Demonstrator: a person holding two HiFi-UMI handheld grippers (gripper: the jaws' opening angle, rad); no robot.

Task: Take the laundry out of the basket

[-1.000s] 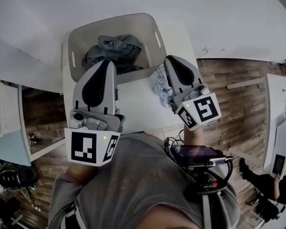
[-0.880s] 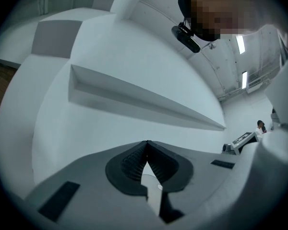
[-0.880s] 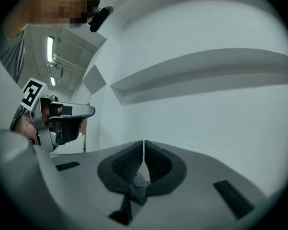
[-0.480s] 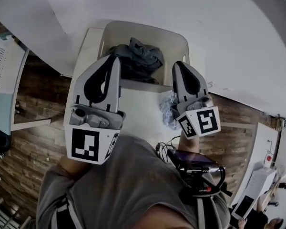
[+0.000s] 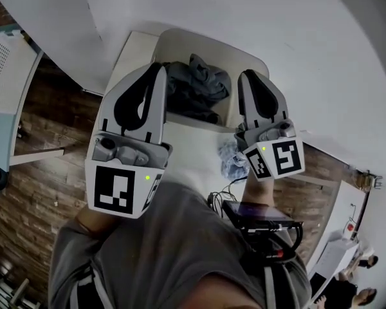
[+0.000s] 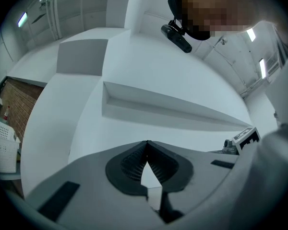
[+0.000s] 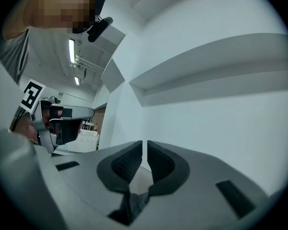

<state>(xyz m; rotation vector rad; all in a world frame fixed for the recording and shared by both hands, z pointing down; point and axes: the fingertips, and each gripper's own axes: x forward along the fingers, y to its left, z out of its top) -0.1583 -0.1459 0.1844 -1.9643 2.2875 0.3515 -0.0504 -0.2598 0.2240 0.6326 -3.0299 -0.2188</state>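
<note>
head view: basket [image 5: 235,55] at table [image 5: 192,143] edge

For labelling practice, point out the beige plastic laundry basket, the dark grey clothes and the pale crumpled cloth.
Beige plastic laundry basket [image 5: 241,60], head view, inner wall.
Dark grey clothes [image 5: 196,85], head view, pile's middle.
Pale crumpled cloth [image 5: 230,159], head view, middle.

Head view: from above, steeply down, close over left gripper [image 5: 156,69] and right gripper [image 5: 247,76]; laundry basket [image 5: 212,40] at 12 o'clock | left gripper view: along its jaws, tilted up at wall ledge [image 6: 173,109]; right gripper at 4 o'clock | right gripper view: level, same ledge; left gripper at 9 o'clock.
</note>
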